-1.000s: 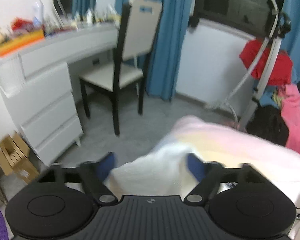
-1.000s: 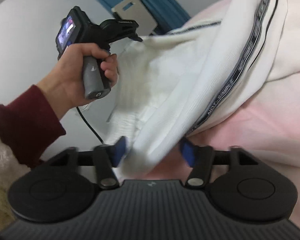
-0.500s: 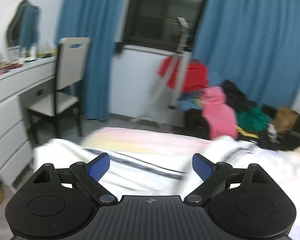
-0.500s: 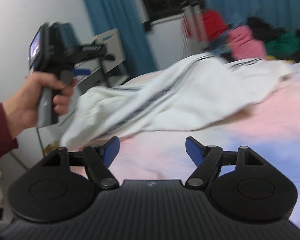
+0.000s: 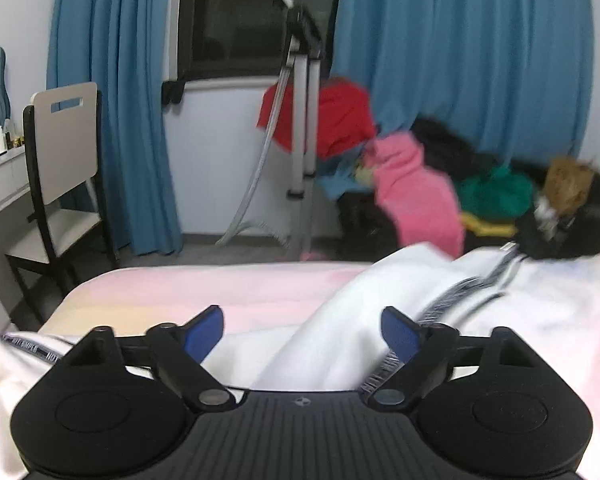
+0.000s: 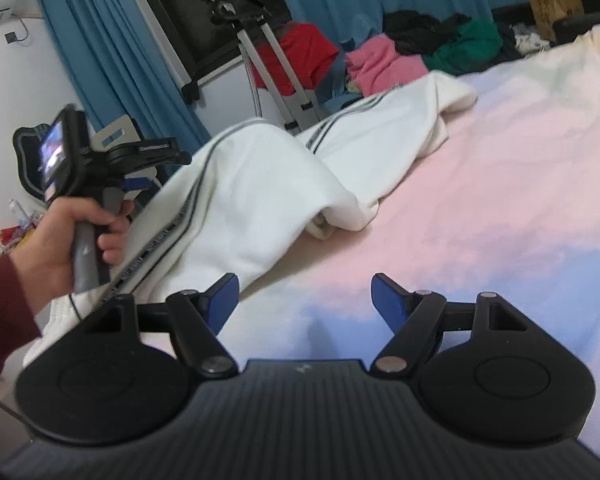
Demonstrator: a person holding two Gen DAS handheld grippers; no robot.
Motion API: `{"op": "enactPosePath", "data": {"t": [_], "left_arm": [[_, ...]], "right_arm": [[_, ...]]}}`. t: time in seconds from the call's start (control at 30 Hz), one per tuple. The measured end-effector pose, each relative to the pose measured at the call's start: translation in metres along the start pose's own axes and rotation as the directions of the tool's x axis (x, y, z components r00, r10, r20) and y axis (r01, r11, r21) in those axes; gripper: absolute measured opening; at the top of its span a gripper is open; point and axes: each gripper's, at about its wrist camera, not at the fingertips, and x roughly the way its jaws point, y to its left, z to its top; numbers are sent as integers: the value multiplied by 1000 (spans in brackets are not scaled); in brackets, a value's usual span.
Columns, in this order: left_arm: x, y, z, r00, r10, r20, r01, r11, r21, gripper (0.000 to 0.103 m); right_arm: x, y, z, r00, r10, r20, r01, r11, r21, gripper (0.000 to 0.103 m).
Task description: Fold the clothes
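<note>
Blue curtains [image 5: 116,120] frame a dark window [image 5: 256,20], with a chair [image 5: 60,184] and tripod [image 5: 300,120] nearby.

The lettering on the stripe of the white garment [image 6: 260,200] is too small for me to read. My left gripper's [image 5: 302,330] body hides the cloth beneath it. The clothes pile [image 5: 416,184] is motion-blurred, and the chair [image 5: 60,184] is cut off below by the bed [image 5: 220,292].

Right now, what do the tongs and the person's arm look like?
Both tongs, left and right, have blue pads on black linkage arms with silver pivot pins, over a ribbed black body with two round discs. The left hand grips a grey handle below a small lit screen; the sleeve is dark red.
</note>
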Motion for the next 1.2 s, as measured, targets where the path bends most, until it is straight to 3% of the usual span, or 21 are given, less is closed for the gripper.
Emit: {"op": "enactPosePath", "data": {"t": [0.07, 0.1, 0.13, 0.17, 0.23, 0.33, 0.47, 0.6, 0.7, 0.83, 0.9, 0.97, 1.07, 1.2], "left_arm": [[23, 3, 3, 998, -32, -56, 31, 999, -22, 73], [26, 3, 3, 994, -73, -82, 70, 997, -38, 64], [29, 3, 3, 988, -111, -104, 106, 993, -50, 48], [27, 0, 3, 986, -127, -111, 124, 992, -33, 40], [12, -9, 0, 988, -120, -96, 126, 990, 58, 4], [-29, -22, -4, 989, -142, -38, 146, 979, 141, 3], [-108, -39, -16, 977, -207, 54, 188, 953, 238, 3], [-196, -59, -64, 955, -283, 92, 237, 910, 342, 3], [-242, -63, -121, 942, -328, 64, 286, 889, 357, 3], [-252, -60, -202, 947, -319, -34, 313, 893, 324, 3], [-236, -56, -230, 951, -289, -112, 308, 915, 259, 3], [-224, -58, -242, 951, -263, -160, 296, 923, 246, 3], [-221, -57, -237, 946, -277, -168, 309, 927, 213, 4], [-222, -47, -235, 934, -319, -162, 331, 942, 49, 4]], "right_arm": [[17, -2, 1, 1000, -11, -20, 11, 1000, 19, 75], [18, -3, 2, 1000, -10, -25, 11, 999, 35, 75], [19, -4, 3, 999, -9, -31, 10, 999, 52, 75], [20, -5, 4, 999, -7, -36, 9, 998, 68, 75], [16, -6, 3, 1000, 1, -31, 2, 996, 89, 75], [12, -7, 3, 1000, -5, -13, 6, 996, 92, 75], [-5, -3, 3, 999, -34, 29, 32, 996, 79, 75], [-27, 4, 4, 995, -63, 80, 58, 996, 64, 75], [-45, 7, 2, 992, -67, 104, 61, 996, 63, 75], [-60, 10, -3, 993, -63, 103, 58, 997, 53, 75], [-62, 14, -5, 994, -59, 93, 56, 998, 38, 75], [-62, 16, -7, 994, -56, 95, 54, 998, 24, 75], [-60, 17, -10, 995, -37, 96, 36, 999, 9, 75], [-54, 15, -8, 997, 8, 78, -11, 999, 44, 70]]}}
